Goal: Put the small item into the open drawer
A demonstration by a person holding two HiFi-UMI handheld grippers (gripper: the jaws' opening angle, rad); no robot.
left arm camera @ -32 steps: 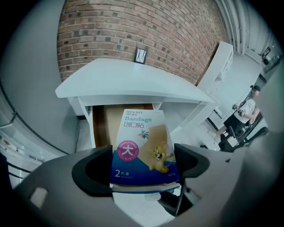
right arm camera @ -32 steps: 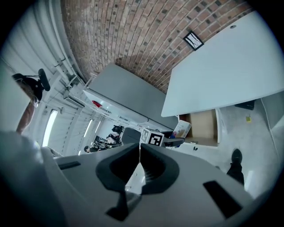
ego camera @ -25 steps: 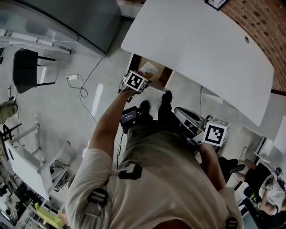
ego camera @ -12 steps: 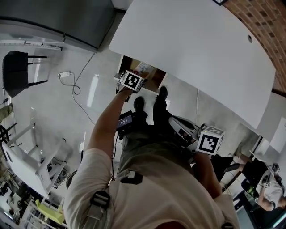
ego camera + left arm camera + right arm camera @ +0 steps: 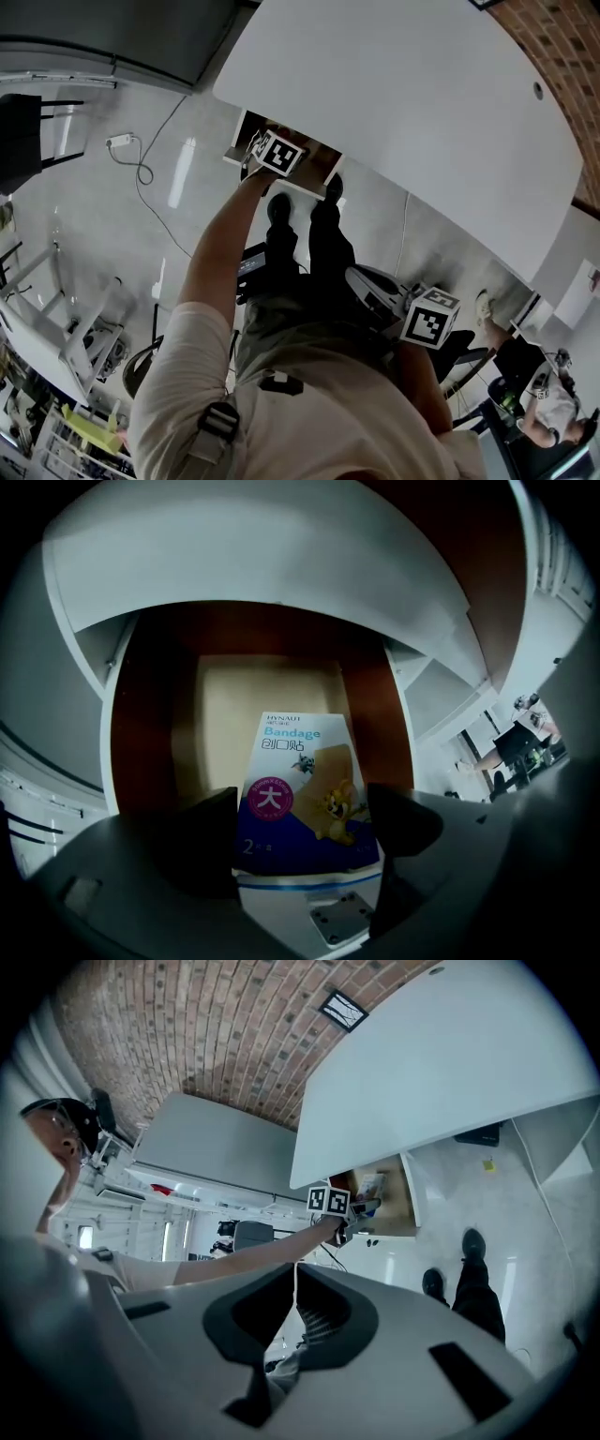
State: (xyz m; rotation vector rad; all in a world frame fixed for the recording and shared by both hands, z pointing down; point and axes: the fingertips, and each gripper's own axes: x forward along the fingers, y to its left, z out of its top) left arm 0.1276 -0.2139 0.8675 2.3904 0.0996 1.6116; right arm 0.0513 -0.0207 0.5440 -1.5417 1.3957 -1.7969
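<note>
My left gripper [image 5: 305, 844] is shut on a small bandage packet [image 5: 302, 794], white above and blue below with a cartoon print. It holds the packet upright between its jaws over the open drawer [image 5: 267, 691], which has brown wooden sides and a pale floor. In the head view the left gripper's marker cube [image 5: 279, 153] sits right at the drawer [image 5: 236, 153], under the edge of the white desk [image 5: 403, 103]. My right gripper [image 5: 294, 1299] is shut on nothing and hangs by the person's right side [image 5: 429, 317]. From there it sees the left gripper [image 5: 330, 1202] at the drawer [image 5: 396, 1206].
The person's black shoes [image 5: 278, 208] stand just in front of the drawer. A white cable with a plug [image 5: 122, 141] lies on the floor at the left, near a black chair [image 5: 19, 131]. Another person [image 5: 544, 403] sits at the lower right. A brick wall [image 5: 216, 1026] is behind the desk.
The left arm has stretched forward, carrying the packet from the drawer's front edge to over its inside. The right gripper has stayed at the person's side.
</note>
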